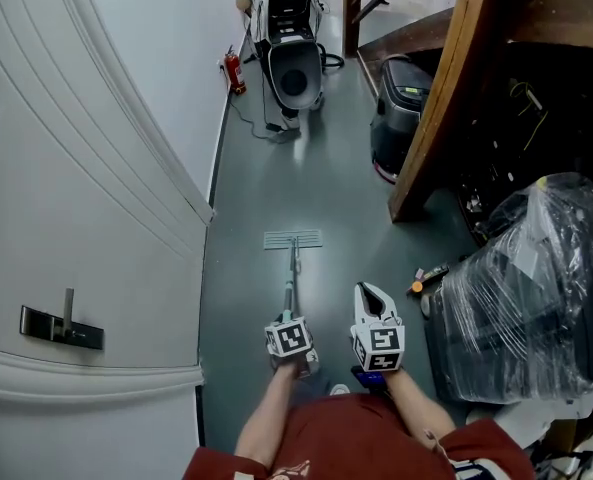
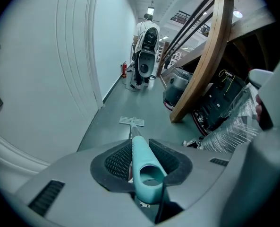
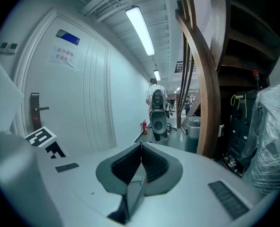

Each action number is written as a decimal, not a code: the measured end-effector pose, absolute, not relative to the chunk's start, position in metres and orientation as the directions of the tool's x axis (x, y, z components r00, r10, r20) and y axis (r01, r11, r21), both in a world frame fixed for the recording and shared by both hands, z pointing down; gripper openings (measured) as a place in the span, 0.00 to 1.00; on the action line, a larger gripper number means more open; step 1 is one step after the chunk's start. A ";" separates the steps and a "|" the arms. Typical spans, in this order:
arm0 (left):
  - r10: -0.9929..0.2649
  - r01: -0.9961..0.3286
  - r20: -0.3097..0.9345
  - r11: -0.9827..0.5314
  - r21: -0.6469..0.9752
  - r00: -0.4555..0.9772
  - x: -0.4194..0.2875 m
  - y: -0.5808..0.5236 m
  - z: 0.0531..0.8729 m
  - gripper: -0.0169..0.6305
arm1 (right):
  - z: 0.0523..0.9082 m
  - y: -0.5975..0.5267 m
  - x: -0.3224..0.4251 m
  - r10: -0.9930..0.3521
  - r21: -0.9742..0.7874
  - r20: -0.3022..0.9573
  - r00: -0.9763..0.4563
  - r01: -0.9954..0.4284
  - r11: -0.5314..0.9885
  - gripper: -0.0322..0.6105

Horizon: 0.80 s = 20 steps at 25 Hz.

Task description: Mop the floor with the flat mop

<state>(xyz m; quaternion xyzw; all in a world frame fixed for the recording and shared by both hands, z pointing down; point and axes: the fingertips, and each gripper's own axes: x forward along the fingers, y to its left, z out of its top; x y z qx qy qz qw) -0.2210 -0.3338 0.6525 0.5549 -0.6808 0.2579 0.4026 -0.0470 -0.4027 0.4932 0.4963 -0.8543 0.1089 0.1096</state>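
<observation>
On the floor (image 1: 276,168): flat mop (image 1: 293,239), laid flat ahead for pushing. Left gripper (image 1: 288,318) fingers clamped on its teal handle (image 2: 144,167) to steer; right gripper (image 1: 369,293) fingers together, empty.

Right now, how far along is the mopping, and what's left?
Done: the left hand-held gripper is shut on the teal mop handle, and the mop head lies flat on the floor. In hand: only that one grip; the right hand-held gripper is shut on nothing, off the handle. Left: I see no wet streaks, so the floor ahead probably all needs mopping.
</observation>
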 end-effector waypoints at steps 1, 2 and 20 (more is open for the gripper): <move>-0.549 -0.963 0.834 0.251 0.100 -0.057 -0.213 -0.326 0.651 0.22 | 0.493 -0.395 -0.040 -0.824 -0.081 0.293 -0.484 -0.872 0.483 0.08; -0.552 -0.962 0.833 0.249 0.108 -0.049 -0.205 -0.317 0.651 0.22 | 0.492 -0.386 -0.034 -0.825 -0.083 0.290 -0.486 -0.871 0.484 0.08; -0.551 -0.957 0.833 0.265 0.116 -0.051 -0.150 -0.174 0.643 0.22 | 0.491 -0.242 0.005 -0.806 -0.112 0.291 -0.516 -0.855 0.506 0.08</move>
